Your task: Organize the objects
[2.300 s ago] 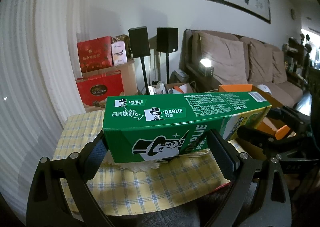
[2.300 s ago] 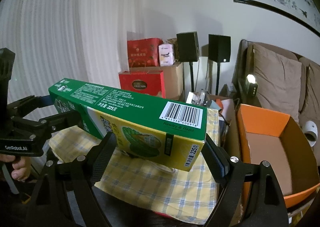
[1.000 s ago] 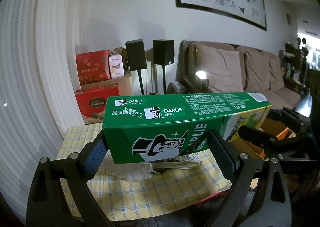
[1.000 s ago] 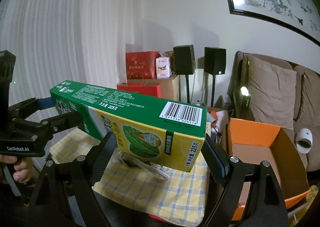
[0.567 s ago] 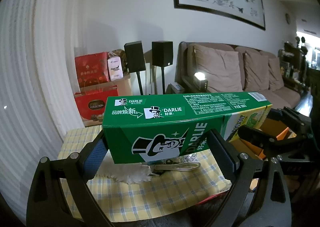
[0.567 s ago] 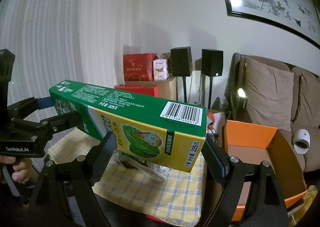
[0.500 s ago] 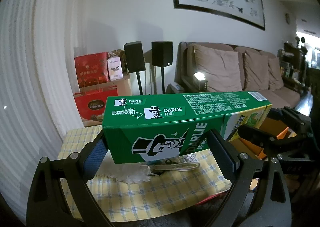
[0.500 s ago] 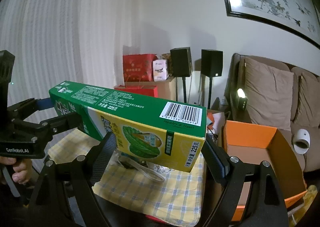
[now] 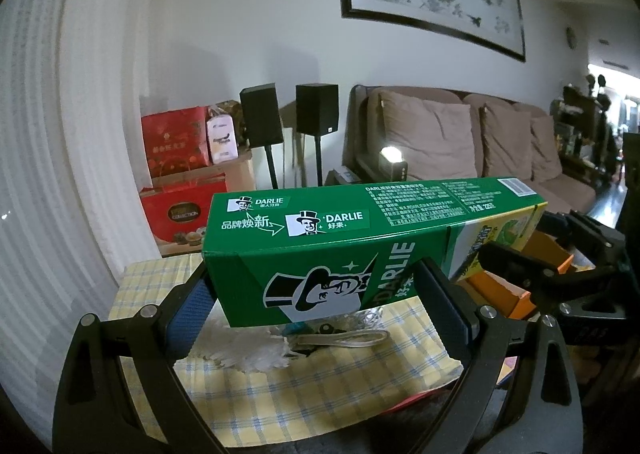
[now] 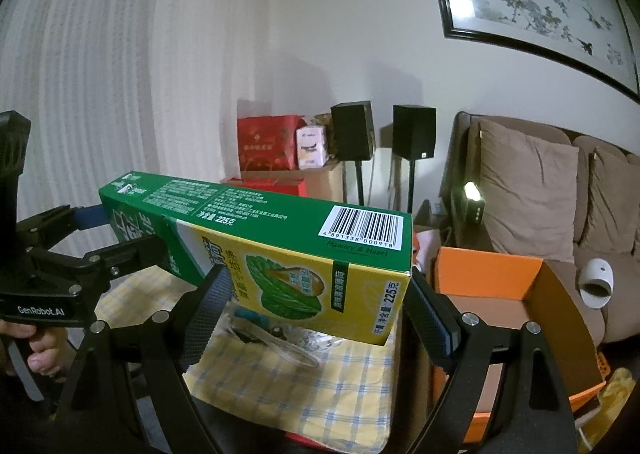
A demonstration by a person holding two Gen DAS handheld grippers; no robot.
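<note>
Most of the feather duster [image 9: 256, 354] and the clear strap [image 10: 280, 342] on the checked cloth [image 9: 320, 386] is hidden behind the toothpaste box [image 9: 360, 246]. The small print on the box cannot be read. The orange box [image 10: 552, 334] is cut off by the right wrist view's edge.

Toothpaste box [image 9: 360, 230], held between the fingers of both grippers: "DARLIE" twice on the green top face with "好来" and "品牌焕新", "DARLIE" again large on the side between the left gripper's fingers; at the end between the right gripper's fingers, barcode "4 891338 000918", "Hawley & Hazel" and "225克". Left gripper [image 10: 132, 250] body, left of the right fingers: "GenRobot.AI". Red gift box [image 9: 182, 213], beyond the left finger: "COLLECTION".
</note>
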